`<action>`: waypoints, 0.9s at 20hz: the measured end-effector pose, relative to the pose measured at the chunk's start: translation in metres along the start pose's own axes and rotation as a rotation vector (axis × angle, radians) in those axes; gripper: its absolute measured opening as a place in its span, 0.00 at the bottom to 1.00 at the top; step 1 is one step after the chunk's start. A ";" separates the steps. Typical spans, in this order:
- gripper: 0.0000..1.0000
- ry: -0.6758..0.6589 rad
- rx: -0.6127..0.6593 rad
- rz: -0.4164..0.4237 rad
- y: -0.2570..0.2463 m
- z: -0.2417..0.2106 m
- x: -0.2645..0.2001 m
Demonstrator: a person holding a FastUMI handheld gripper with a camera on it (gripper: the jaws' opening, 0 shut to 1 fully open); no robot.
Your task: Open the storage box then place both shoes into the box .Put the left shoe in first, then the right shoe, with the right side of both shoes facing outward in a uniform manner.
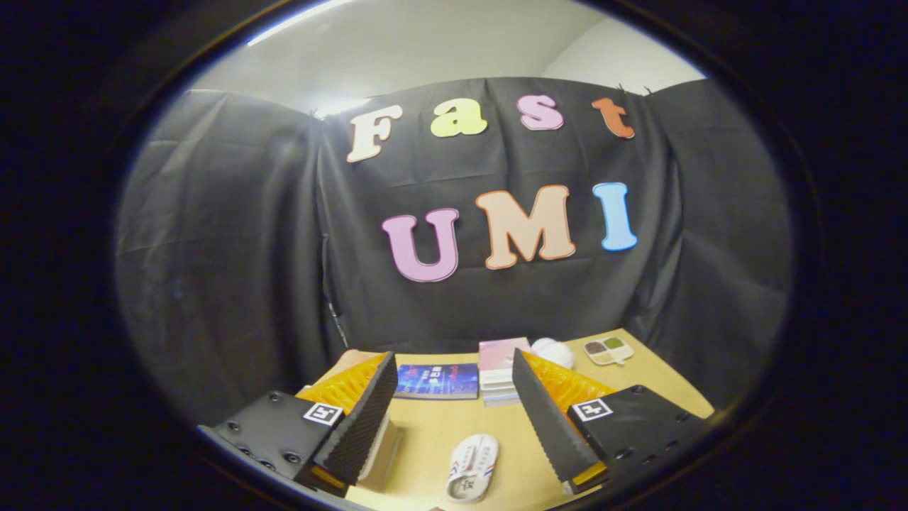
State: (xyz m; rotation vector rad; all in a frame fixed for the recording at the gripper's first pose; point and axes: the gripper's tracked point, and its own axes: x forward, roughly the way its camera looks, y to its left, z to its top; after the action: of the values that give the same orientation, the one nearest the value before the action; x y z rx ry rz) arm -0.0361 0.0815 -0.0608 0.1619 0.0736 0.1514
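Your tongs (454, 419) were spread wide with nothing between the fingers (365, 419), held above the wooden table (433, 433). A white shoe (472, 468) lay sole-up on the table in the gap between the fingers, close in and touching neither. Beside the left finger stood a pale object (hard to tell what it was). Beyond the fingertips you had a blue book (438, 380), a stack of books (499, 370), a white fluffy thing (555, 350) and a small divided tray (608, 350) near the black cloth.
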 end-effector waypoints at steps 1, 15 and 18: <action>1.00 0.013 0.027 0.013 0.006 -0.009 -0.001; 0.98 0.129 0.834 0.094 0.039 -0.162 -0.013; 0.98 0.113 1.026 0.121 0.050 -0.194 -0.012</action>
State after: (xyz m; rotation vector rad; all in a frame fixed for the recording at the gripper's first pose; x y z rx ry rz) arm -0.0719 0.1581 -0.2432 1.1838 0.2516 0.2330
